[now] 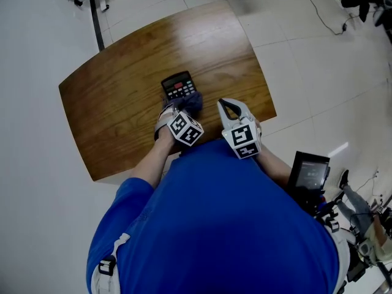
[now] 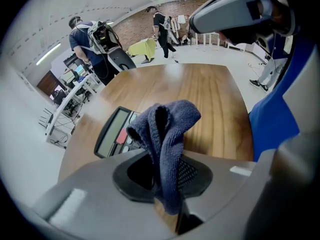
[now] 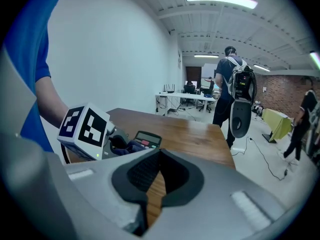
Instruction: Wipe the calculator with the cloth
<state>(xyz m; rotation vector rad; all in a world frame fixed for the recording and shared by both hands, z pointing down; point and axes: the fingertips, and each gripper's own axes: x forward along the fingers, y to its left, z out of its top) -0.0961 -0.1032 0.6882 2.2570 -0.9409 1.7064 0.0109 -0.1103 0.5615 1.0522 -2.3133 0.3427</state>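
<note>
A black calculator (image 1: 178, 86) with red keys lies flat near the middle of the wooden table (image 1: 116, 97). My left gripper (image 1: 181, 107) is shut on a dark blue cloth (image 1: 192, 101), which bunches up just at the calculator's near edge. In the left gripper view the cloth (image 2: 167, 129) stands up from between the jaws, with the calculator (image 2: 114, 132) just beyond it to the left. My right gripper (image 1: 228, 105) hovers to the right of the cloth, over the table's near edge, shut and holding nothing. The right gripper view shows its pads (image 3: 145, 171) meeting, and the calculator (image 3: 147, 138) lies ahead on the left.
The table's front edge (image 1: 184, 155) runs right under both grippers. A black screen device (image 1: 309, 171) hangs at the person's right side. Cables (image 1: 324, 14) lie on the tiled floor beyond. People (image 3: 235, 96) stand in the room past the table.
</note>
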